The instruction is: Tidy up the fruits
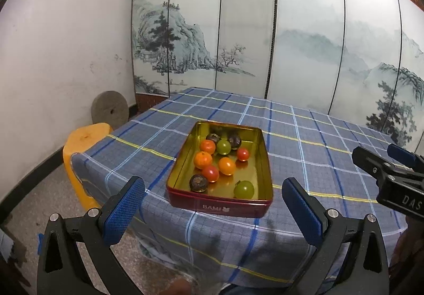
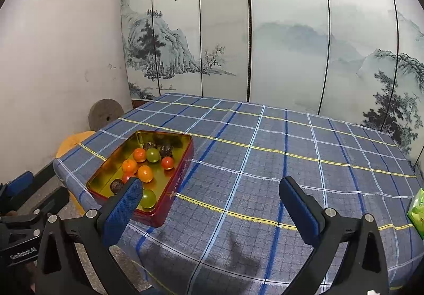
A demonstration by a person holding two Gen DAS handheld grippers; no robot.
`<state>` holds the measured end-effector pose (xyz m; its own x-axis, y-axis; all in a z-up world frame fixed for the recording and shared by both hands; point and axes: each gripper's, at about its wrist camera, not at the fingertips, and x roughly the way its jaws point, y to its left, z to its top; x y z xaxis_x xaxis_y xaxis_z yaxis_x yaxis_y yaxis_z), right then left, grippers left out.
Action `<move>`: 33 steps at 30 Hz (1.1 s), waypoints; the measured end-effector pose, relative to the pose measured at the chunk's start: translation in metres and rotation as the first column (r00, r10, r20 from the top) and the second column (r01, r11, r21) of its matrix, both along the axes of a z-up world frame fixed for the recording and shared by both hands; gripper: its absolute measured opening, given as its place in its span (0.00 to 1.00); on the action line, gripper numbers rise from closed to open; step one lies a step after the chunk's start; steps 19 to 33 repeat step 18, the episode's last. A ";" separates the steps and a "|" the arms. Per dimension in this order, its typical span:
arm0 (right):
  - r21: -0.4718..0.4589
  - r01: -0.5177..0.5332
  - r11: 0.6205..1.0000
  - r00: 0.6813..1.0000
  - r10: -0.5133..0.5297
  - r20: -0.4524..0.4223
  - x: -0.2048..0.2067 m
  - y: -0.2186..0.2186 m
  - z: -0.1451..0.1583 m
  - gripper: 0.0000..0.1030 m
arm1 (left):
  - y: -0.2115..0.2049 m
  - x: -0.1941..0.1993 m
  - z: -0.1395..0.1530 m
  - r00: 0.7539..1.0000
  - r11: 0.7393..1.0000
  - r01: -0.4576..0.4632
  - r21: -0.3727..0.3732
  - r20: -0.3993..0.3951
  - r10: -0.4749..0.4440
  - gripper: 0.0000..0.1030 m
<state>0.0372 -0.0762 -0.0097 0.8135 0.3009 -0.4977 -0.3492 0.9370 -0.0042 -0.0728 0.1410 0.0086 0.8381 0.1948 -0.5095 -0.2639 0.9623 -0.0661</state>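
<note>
Blue-padded fingers (image 1: 124, 211) of both grippers spread wide, holding nothing.

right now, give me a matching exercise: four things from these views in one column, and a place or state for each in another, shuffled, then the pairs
Things:
1. tin
2. lone green fruit
3. left gripper
4. green packet

Places or states:
A. at the table's right edge, only partly in view
B. open, holding nothing, short of the table's near edge
C. on the checked tablecloth, lid off, fruit inside
D. in the tin's near right corner, apart from the cluster

Pairs: 1-C, 2-D, 3-B, 4-A
</note>
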 end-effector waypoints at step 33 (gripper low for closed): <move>-0.009 -0.010 1.000 1.000 0.010 -0.011 -0.007 0.003 -0.002 0.99 | -0.010 -0.001 -0.003 0.999 0.998 -0.031 0.060 -0.008 0.032 1.00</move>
